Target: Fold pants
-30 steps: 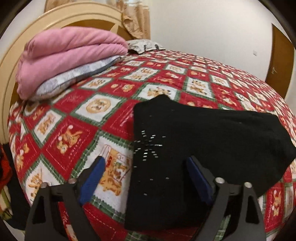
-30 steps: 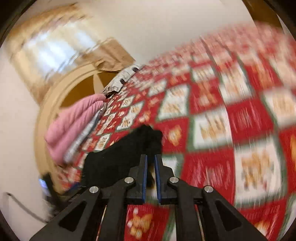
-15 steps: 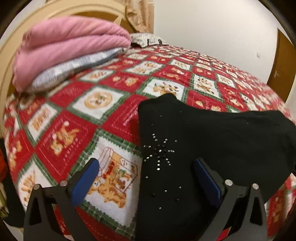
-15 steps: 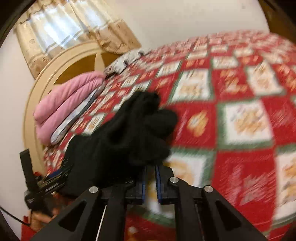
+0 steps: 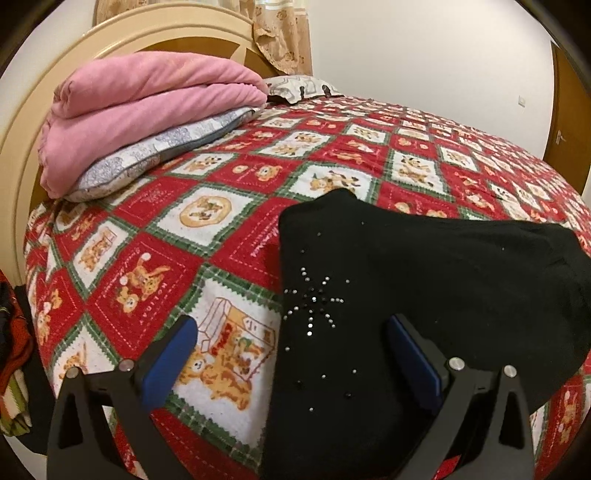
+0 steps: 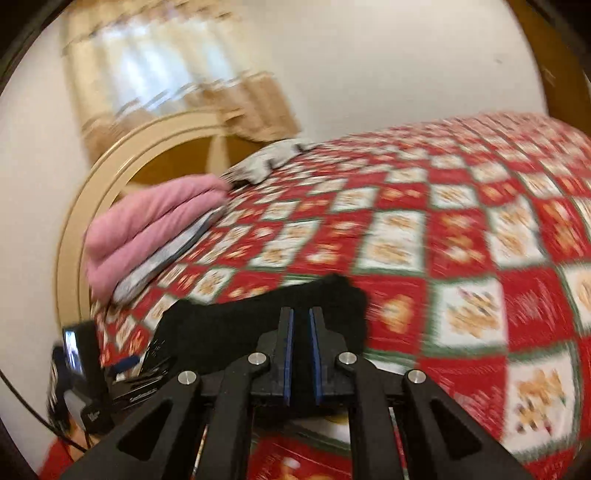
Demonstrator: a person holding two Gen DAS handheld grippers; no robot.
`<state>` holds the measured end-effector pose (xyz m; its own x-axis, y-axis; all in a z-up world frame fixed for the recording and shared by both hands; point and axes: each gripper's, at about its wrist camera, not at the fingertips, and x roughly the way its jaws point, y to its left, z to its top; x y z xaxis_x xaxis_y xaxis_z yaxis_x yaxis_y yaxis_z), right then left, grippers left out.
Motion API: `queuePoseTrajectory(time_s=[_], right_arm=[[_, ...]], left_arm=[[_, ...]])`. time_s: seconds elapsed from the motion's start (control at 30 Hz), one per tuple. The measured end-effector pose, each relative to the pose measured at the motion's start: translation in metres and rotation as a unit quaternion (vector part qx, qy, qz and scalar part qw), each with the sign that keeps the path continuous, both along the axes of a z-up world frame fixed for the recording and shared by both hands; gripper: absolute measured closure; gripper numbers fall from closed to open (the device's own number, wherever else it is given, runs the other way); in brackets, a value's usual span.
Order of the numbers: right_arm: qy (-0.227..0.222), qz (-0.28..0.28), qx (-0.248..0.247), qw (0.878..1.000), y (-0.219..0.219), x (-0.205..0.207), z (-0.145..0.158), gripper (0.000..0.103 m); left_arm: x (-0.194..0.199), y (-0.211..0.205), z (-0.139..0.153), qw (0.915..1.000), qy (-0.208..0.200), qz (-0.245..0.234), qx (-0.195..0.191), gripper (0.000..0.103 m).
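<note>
Pants (image 5: 424,280) lie on the quilt (image 5: 229,173) near its front edge; folded blanket (image 5: 147,107) atop pillow (image 5: 155,155), behind-left, against the headboard (image 5: 22,147).

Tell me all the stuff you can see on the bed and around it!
Pants: one, black with sparkly studs, on the quilt's near edge.
Quilt: one, red, white and green squares with cartoon animals, covers the bed.
Blanket: one, pink, folded, on the grey-patterned pillow.
Pillow: one, grey-patterned, by the headboard.
Second pillow: one, white with dark pattern, farther along.
Headboard: one, cream, curved.
Curtain: tan, behind the headboard.
Left gripper: black, blue pads, open over the pants.
Right gripper: black, blue pads, nearly closed with a narrow gap.
</note>
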<state>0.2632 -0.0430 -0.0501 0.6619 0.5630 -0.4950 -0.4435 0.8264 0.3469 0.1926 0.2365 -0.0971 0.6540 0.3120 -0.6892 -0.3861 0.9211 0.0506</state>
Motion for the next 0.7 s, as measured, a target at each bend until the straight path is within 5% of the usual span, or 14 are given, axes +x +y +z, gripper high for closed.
queuePoseTrajectory(time_s=[0.1,0.2,0.27,0.4,0.7], right_arm=[[-0.012,0.02,-0.053,0.998,0.032,0.013,-0.002,0.094],[0.053,-0.01,-0.107,0.993,0.045,0.052,-0.03,0.094],[0.086,0.003,-0.088,0.992,0.044,0.075,-0.053,0.094],[0.082,0.007,-0.044,0.996,0.036,0.082,-0.059,0.094],[0.029,-0.028,-0.104,0.994,0.044,0.044,-0.037,0.094]], left_arm=[[0.002,-0.001,0.001,0.9999,0.008,0.01,0.002,0.0],[0.003,-0.001,0.001,0.9999,0.009,0.011,0.002,0.0],[0.004,0.0,0.0,0.9999,0.009,0.013,-0.003,0.0],[0.004,0.003,-0.001,0.9997,0.008,0.015,-0.019,0.0],[0.001,0.001,0.0,0.9995,0.012,0.021,-0.02,0.0]])
